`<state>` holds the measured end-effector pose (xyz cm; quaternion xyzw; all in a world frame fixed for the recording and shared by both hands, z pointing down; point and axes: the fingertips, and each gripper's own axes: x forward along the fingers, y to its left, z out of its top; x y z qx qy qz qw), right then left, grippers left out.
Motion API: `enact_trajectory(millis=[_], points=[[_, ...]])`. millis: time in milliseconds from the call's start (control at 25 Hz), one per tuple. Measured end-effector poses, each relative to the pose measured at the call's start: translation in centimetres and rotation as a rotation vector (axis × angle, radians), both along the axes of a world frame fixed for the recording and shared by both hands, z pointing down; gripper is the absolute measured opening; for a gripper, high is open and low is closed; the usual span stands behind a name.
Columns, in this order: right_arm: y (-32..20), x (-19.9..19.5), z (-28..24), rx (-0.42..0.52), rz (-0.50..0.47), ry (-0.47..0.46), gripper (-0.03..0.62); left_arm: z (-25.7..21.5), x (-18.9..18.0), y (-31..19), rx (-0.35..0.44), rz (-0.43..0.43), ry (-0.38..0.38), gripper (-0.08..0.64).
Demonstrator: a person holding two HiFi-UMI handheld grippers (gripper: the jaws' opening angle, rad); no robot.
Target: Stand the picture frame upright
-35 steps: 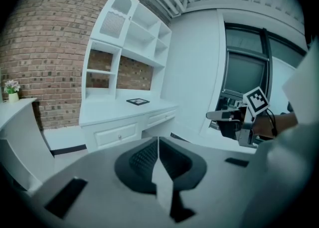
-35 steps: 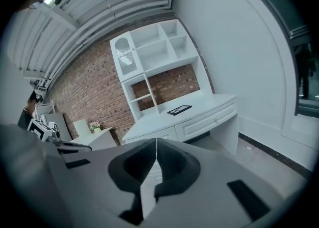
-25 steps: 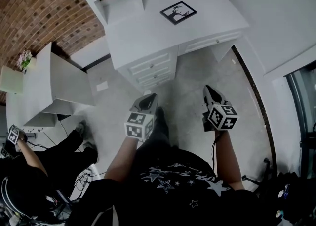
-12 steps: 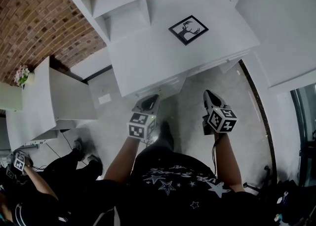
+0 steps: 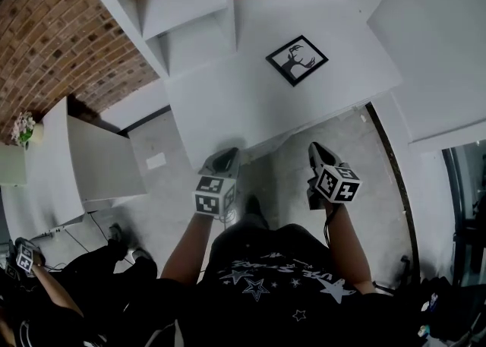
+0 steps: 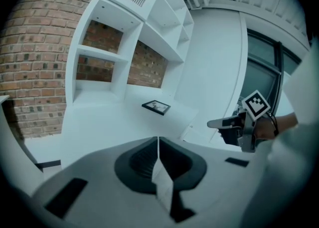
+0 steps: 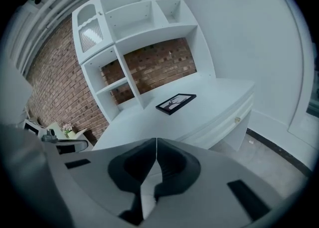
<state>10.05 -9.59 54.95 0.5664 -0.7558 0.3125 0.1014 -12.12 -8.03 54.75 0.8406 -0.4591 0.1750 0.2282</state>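
Lying flat — picture frame [image 5: 297, 59] well beyond left tool [image 5: 222, 157], right tool [image 5: 317, 148].

Non-task stuff: a white wooden desk [image 5: 228, 102] with an open white shelf unit [image 5: 182, 4] on its back left corner, up against a red brick wall [image 5: 53, 34]. A lower white side table [image 5: 99, 159] stands to the left on the grey concrete floor [image 5: 357, 171], with a small pot of pink flowers [image 5: 21, 127] just past its left end.
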Motion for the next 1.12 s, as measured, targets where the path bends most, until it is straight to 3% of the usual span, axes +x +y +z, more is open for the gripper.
enact_trajectory(millis=[560, 800, 1120], points=[[-4.0, -0.7, 1.2, -0.062, -0.029, -0.032, 0.017, 2.0, -0.7, -2.5, -0.039, -0.027, -0.008, 0.021], [-8.1, -1.1, 1.1, -0.069, -0.063, -0.074, 0.017, 1.0, -0.9, -4.9, -0.028, -0.076, -0.028, 0.021], [-15.0, 2.0, 2.3, -0.122, -0.025, -0.076, 0.017, 0.4, 0.8, -9.7, -0.029, -0.114, -0.054, 0.021]])
